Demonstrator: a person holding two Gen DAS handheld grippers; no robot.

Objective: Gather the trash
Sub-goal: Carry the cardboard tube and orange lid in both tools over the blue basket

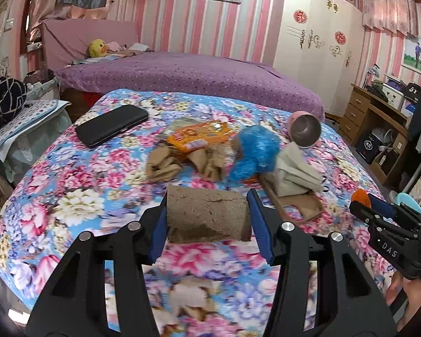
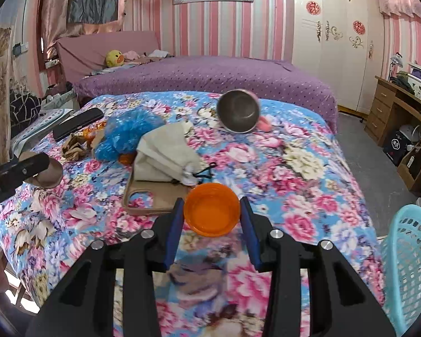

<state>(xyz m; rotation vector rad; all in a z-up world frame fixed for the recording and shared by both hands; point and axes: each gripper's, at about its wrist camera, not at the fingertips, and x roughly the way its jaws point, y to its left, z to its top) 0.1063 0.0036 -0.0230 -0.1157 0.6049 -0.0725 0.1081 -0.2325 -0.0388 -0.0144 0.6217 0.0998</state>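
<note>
My left gripper (image 1: 207,213) is shut on a brown cardboard roll (image 1: 207,214) above the flowered bedspread (image 1: 70,196); the roll also shows in the right wrist view (image 2: 49,174). My right gripper (image 2: 212,214) is shut on an orange plastic lid (image 2: 212,213), held above the bedspread (image 2: 294,168); it shows at the right of the left wrist view (image 1: 360,198). On the bed lie crumpled brown paper (image 1: 162,165), an orange wrapper (image 1: 202,136), a blue plastic bag (image 1: 255,151) and a grey cloth (image 1: 294,172) on a tan phone case (image 2: 154,199).
A black phone (image 1: 112,125) lies at the far left of the bed. A metal bowl with a pink rim (image 2: 238,115) lies on its side at the back. A light blue plastic basket (image 2: 409,266) stands by the bed at the right. A wooden desk (image 2: 398,109) is beyond.
</note>
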